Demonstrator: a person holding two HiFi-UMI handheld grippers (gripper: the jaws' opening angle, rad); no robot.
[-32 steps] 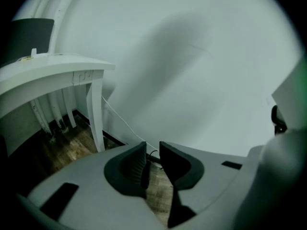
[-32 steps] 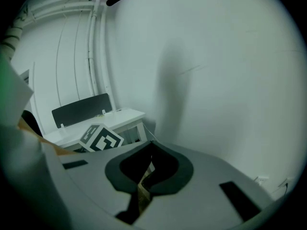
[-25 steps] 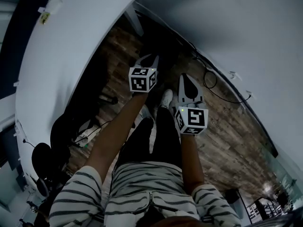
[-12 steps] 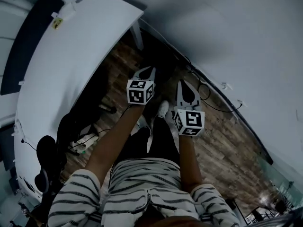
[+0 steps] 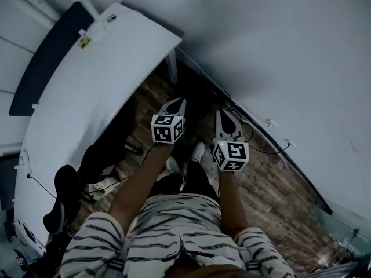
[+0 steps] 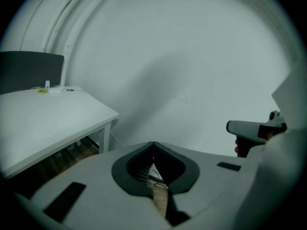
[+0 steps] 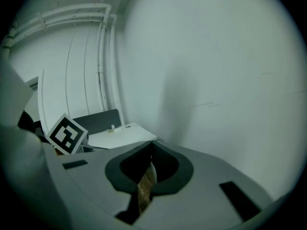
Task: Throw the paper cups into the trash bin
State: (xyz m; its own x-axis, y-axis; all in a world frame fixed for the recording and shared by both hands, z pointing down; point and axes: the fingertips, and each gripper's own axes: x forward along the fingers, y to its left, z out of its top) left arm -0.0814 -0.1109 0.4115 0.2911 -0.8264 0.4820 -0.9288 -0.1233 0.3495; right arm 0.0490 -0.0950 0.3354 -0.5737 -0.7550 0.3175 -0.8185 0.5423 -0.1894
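No paper cup or trash bin shows in any view. My left gripper [image 5: 177, 102] is held out over the wooden floor beside the table, its jaws shut with nothing between them. My right gripper [image 5: 223, 113] hangs just to its right, also shut and empty. In the left gripper view the jaw tips [image 6: 153, 145] meet in front of a bare white wall, and the right gripper [image 6: 249, 131] pokes in at the right. In the right gripper view the tips [image 7: 152, 145] meet too, and the left gripper's marker cube [image 7: 67, 134] shows at the left.
A white table [image 5: 87, 86] stands at the left, with a dark panel [image 5: 46, 62] behind it. A white wall [image 5: 278, 51] runs along the right. Cables [image 5: 255, 138] lie on the wooden floor [image 5: 272, 184] by the wall. A black chair [image 5: 61, 196] sits at lower left.
The head view has swung, showing more wall and more of the table's far end. Both grippers sit a little lower and nearer each other in the frame.
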